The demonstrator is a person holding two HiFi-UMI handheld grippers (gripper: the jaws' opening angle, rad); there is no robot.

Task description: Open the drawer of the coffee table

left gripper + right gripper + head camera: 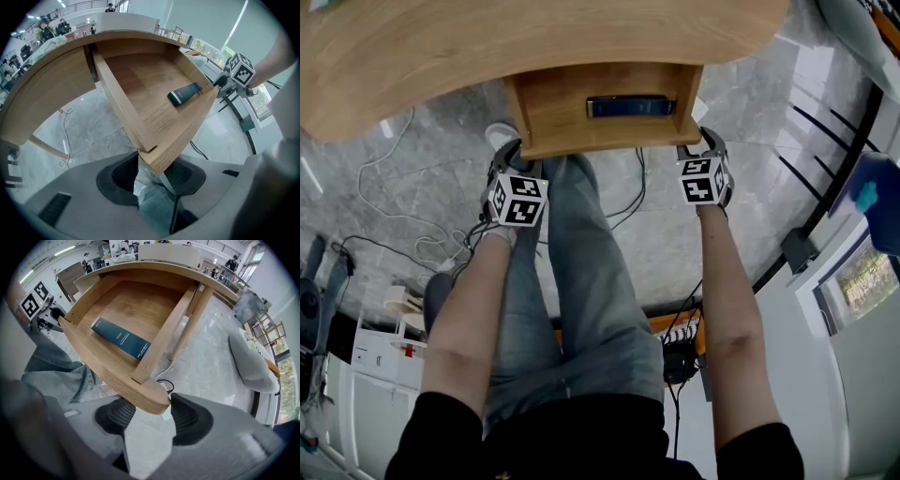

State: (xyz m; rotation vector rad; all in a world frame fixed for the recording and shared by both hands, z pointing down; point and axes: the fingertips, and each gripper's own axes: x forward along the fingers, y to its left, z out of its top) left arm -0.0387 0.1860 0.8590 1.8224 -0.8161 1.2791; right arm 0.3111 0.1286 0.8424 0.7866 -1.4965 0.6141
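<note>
The wooden coffee table [487, 37] has its drawer [609, 122] pulled out toward me. A dark blue flat box [630, 106] lies inside on the drawer floor. My left gripper [514, 155] is at the front panel's left corner and my right gripper [705, 150] at its right corner. In the left gripper view the gripper [152, 173] has the panel's corner [183, 131] between its pads, which touch the wood. In the right gripper view the gripper [152, 416] holds the rounded corner [145, 397] the same way. The blue box [121, 338] shows there too.
The person's legs in jeans [581, 281] stand just in front of the drawer. Cables [394, 187] trail over the marbled floor at left, beside a white unit [375, 356]. A power strip [680, 333] lies at right. A grey chair [253, 362] stands beside the table.
</note>
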